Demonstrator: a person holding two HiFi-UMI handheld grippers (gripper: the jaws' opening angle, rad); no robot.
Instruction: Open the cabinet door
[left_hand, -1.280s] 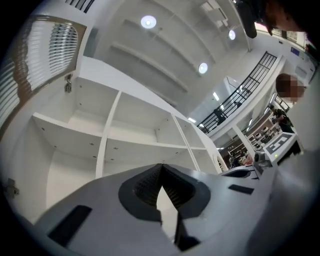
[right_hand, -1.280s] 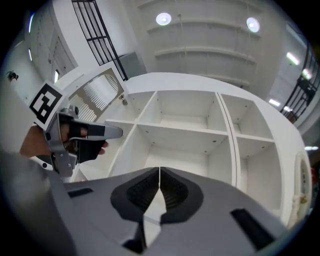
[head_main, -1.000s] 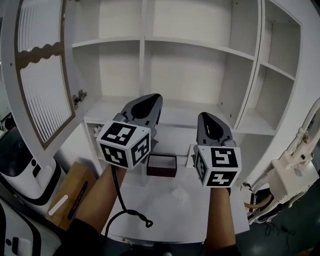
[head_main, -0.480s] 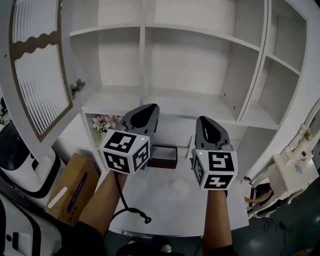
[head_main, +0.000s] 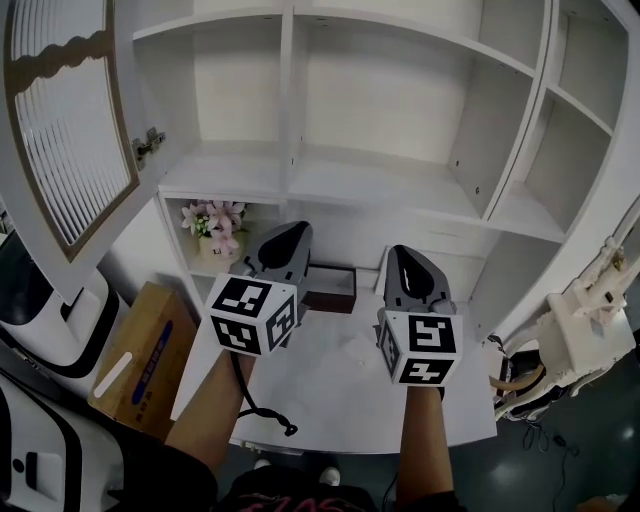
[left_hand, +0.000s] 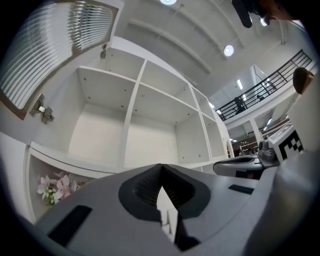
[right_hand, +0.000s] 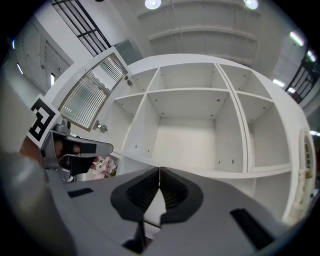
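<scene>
The white cabinet (head_main: 380, 110) stands with its shelves bare and exposed. Its left door (head_main: 60, 130), with a slatted panel in a brown frame, is swung wide open, seen too in the left gripper view (left_hand: 50, 55) and the right gripper view (right_hand: 92, 95). The right door's edge (head_main: 622, 170) shows at the far right. My left gripper (head_main: 290, 232) (left_hand: 161, 170) and right gripper (head_main: 400, 252) (right_hand: 159, 172) hang side by side in front of the lower shelf. Both are shut with nothing between the jaws and touch neither door.
A pot of pink flowers (head_main: 212, 222) sits in the low left compartment and a dark open box (head_main: 330, 288) lies behind the grippers on the white table (head_main: 340, 400). A cardboard box (head_main: 140, 355) stands at the left, white equipment (head_main: 580, 340) at the right.
Both grippers have sunk lower in front of the cabinet, still shut and empty. The shelves now sit higher in the head view and the flowers have come into sight.
</scene>
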